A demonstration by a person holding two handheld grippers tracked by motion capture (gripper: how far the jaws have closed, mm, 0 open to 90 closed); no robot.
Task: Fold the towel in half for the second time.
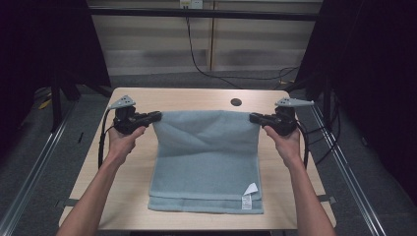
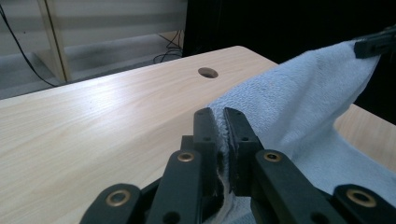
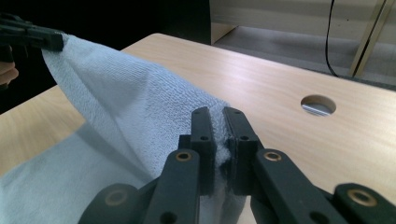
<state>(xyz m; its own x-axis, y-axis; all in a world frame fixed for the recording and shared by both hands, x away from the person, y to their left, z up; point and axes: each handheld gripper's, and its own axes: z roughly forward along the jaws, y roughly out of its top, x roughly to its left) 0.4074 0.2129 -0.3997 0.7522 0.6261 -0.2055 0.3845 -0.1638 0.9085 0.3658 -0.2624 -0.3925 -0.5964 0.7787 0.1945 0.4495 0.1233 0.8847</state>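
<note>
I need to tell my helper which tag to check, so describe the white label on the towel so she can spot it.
On the wooden table lies a pale blue towel. Follow it to the corner nearest the person's right forearm: the white label hangs at that near edge, below a small upturned white flap, the only white against the blue cloth.

A soft, light blue towel [image 1: 206,160] lies folded on the table. Its far edge, toward 12 o'clock, is lifted up and pulled flat. A small white tag [image 1: 247,197] sits at its near corner, toward 5 o'clock.

Lab-like recording booth: black curtains [image 1: 44,44], floor rails [image 1: 34,162], bare table [image 1: 196,96].
</note>
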